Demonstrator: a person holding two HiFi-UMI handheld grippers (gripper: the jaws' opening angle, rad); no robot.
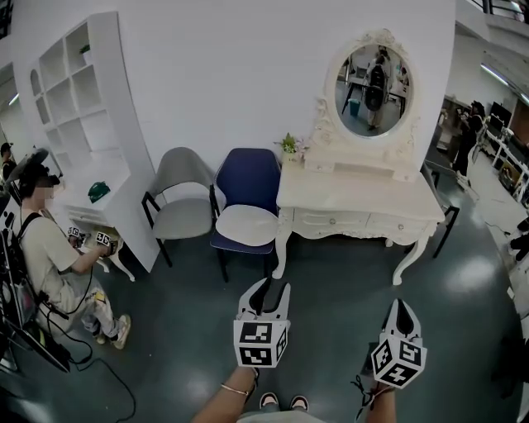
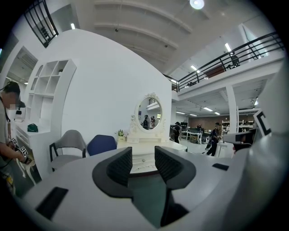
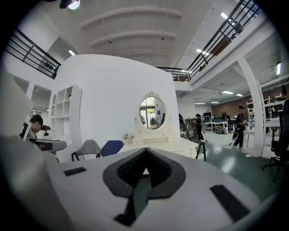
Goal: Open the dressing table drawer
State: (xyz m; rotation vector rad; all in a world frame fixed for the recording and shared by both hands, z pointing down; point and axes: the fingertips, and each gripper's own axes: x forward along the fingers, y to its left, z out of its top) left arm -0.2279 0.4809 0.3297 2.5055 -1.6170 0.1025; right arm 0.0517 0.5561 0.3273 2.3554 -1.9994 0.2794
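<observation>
The dressing table drawer (image 1: 319, 221) is seen closed. The left gripper (image 1: 266, 289) is held with fingers apart and empty, the right gripper (image 1: 402, 311) with fingers together.

A curved white wall (image 1: 207, 83) rises from a dark, glossy green floor (image 1: 331, 281). Against it stand a tall white shelf unit (image 1: 83, 107), a grey chair (image 1: 178, 173) and a blue chair (image 1: 248, 178) — side by side. Overhead hang ceiling lights (image 2: 197, 3) and a black-railed balcony (image 2: 226, 61); far off are what may be desks (image 3: 221, 130).
</observation>
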